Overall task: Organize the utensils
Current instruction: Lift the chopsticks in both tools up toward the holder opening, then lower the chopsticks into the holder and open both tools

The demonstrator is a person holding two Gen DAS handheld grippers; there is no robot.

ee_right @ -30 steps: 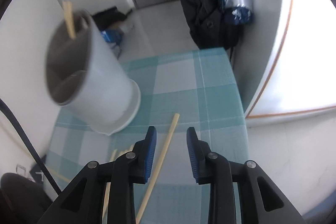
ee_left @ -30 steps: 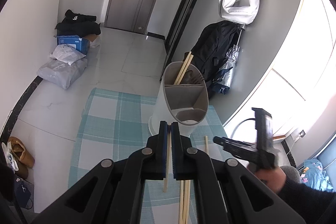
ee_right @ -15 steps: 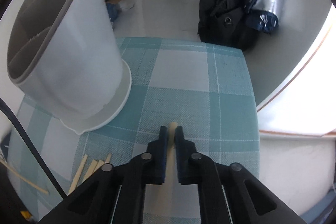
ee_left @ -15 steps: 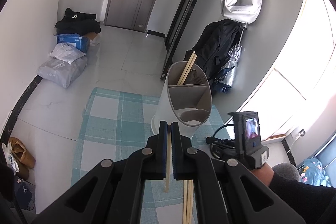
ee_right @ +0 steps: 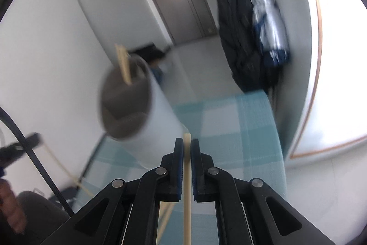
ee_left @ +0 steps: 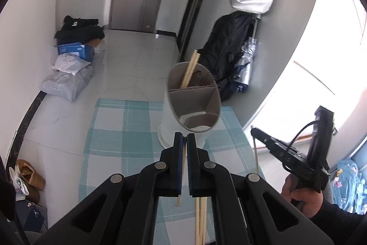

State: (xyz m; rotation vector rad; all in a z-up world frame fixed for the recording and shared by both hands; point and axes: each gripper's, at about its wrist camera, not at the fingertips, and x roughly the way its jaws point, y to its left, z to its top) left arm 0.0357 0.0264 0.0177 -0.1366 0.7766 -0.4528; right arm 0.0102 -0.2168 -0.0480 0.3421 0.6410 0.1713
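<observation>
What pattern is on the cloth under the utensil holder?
The cloth is a teal-and-white check, clearest in the left wrist view.

holder [ee_left: 170, 128]: smooth matt plastic, white out/grey in | chopsticks [ee_left: 188, 72]: pale wood, matt | cloth under holder [ee_left: 119, 130]: woven, teal check | grippers: black plastic

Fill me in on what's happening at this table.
A person is sorting chopsticks into a white divided utensil holder on the checked tablecloth. The left gripper and the right gripper each have their jaws shut on one chopstick. Two chopsticks already stand in the holder's far compartment; more loose ones lie on the cloth.
</observation>
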